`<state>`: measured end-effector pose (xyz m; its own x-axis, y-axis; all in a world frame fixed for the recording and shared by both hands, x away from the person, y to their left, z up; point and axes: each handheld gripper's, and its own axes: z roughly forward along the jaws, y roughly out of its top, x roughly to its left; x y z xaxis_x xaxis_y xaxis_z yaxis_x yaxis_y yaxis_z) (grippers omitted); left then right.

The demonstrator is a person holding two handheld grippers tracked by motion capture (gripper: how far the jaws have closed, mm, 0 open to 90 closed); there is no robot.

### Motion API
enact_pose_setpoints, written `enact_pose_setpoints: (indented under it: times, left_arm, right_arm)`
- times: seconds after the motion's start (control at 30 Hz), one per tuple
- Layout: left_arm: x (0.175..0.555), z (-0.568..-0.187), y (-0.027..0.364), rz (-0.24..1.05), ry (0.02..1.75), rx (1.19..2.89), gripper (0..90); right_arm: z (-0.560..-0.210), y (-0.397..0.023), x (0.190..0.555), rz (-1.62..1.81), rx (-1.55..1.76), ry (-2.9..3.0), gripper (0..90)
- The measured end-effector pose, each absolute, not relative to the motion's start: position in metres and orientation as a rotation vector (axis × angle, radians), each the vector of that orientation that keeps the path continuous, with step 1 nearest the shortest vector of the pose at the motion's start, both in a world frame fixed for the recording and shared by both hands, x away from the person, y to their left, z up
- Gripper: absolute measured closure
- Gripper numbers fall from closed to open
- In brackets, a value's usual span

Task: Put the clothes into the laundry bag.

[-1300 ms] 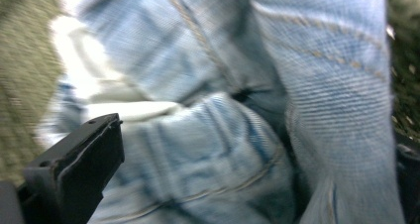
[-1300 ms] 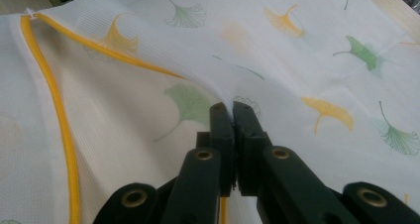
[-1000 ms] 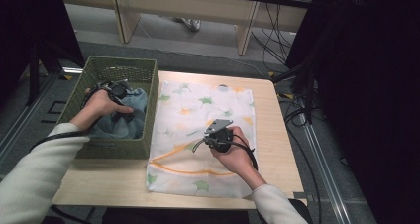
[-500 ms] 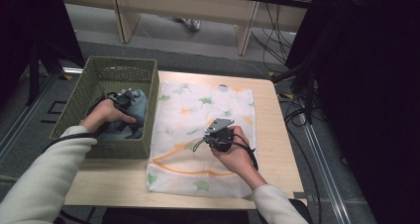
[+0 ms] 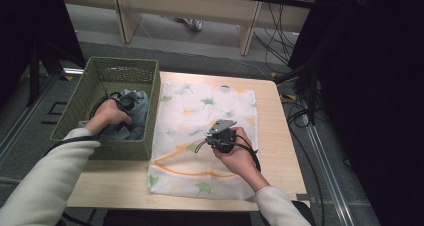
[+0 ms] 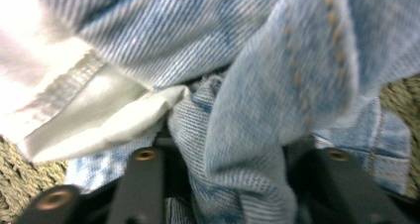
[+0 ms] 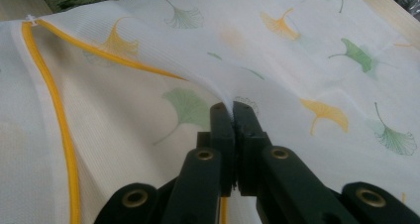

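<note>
The jeans (image 5: 131,117) lie crumpled in the green woven basket (image 5: 102,74) at the left of the table (image 5: 270,111), beside a white laundry bag (image 5: 200,136) printed with ginkgo leaves and edged with a yellow zip, spread flat on the tabletop. A thick fold of denim (image 6: 257,149) is seen between the jaws of the left gripper (image 5: 125,104), which have just been closing around it; the cloth is judged to be caught, though the pads themselves are hidden by the fabric. The right gripper (image 7: 233,115) is clamped shut on a pinch of the bag's upper layer, raised into a small ridge near the zip. The step in hand is judged to be the pick-up of the jeans for bagging. Next, a firm hold on the denim would be needed, then a lift clear of the basket wall, while the bag's mouth is held open.
</note>
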<state>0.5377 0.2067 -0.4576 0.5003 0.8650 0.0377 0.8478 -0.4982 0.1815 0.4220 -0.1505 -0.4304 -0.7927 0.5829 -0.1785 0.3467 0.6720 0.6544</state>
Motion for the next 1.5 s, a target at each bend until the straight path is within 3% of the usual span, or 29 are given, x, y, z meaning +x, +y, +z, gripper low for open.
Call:
enact_pose_setpoints:
  times: [0.1,0.43,1.03,1.5]
  left_arm:
    - [0.536,-0.45,0.213,0.168,1.496,2.552,65.3]
    - [0.522,-0.395,0.251,0.256,1.41,2.319,65.6]
    - [0.479,-0.331,0.289,0.311,1.296,1.863,65.7]
    - [0.451,-0.301,0.297,0.319,1.217,1.7,65.7]
  right_arm:
    - [-0.43,-0.151,0.422,0.872,0.739,2.512,89.7]
    - [-0.431,-0.15,0.424,0.879,0.738,2.509,89.7]
    - [-0.43,-0.152,0.425,0.89,0.763,2.508,89.7]
    - [-0.43,-0.152,0.425,0.903,0.778,2.502,89.7]
